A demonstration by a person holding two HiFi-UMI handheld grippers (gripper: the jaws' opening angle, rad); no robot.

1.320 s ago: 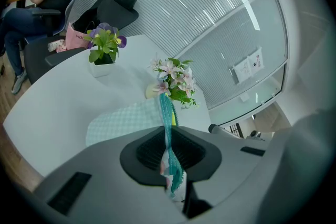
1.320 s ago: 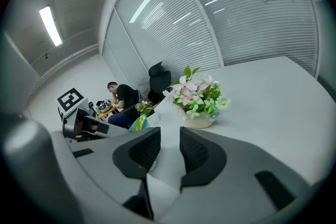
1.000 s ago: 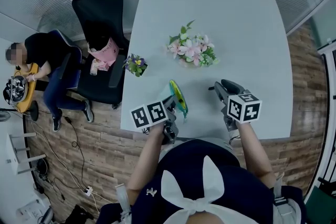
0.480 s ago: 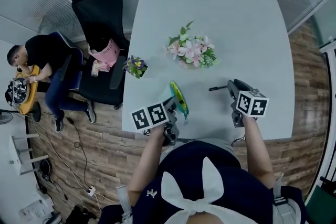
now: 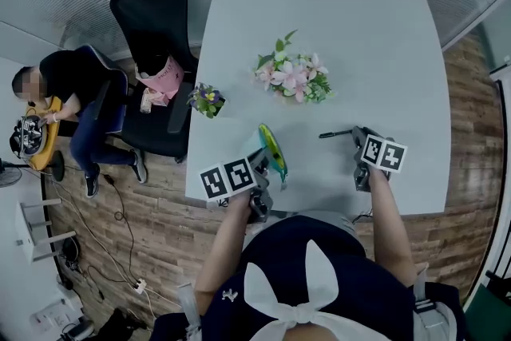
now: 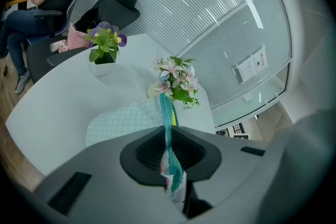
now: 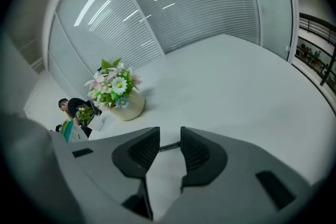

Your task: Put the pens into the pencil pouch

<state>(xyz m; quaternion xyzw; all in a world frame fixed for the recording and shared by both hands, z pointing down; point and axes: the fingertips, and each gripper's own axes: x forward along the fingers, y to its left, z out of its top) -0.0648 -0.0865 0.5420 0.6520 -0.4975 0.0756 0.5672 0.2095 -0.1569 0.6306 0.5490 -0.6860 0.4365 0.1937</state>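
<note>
Head view gives the layout. One dark pen (image 5: 335,133) is seen lying flat on the pale surface (image 5: 375,44), right of centre. The pencil pouch (image 5: 272,149) is held up on edge at the lower middle, well apart from the pen. The left tongs (image 6: 169,165) are closed narrow on the pouch's teal rim. The right tongs (image 7: 168,139) are spread wide and have just been opening. The pen is seen crossing the gap near their tips, but no pad is pressed on it.

Several slips are judged possible. The pen is thin and lies low on a smooth surface. It may be nudged and rolled away if one jaw is brought against it first, or missed if the jaws are closed above it. It appears to be met near one end, so it may be swung downward once lifted and be hard to aim. The pouch is pinched only by a narrow strip of rim, so it could be pulled free. Its mouth may also be left sagging shut when the pen is pushed in.

As to containers, the pouch's inside is not shown, so whether anything is in it cannot be told. The cream vase (image 7: 128,106) is filled with pink and white flowers (image 7: 111,84). The small white pot (image 6: 102,68), at the upper left of the left gripper view, is filled with a purple-flowered plant (image 6: 105,36).
</note>
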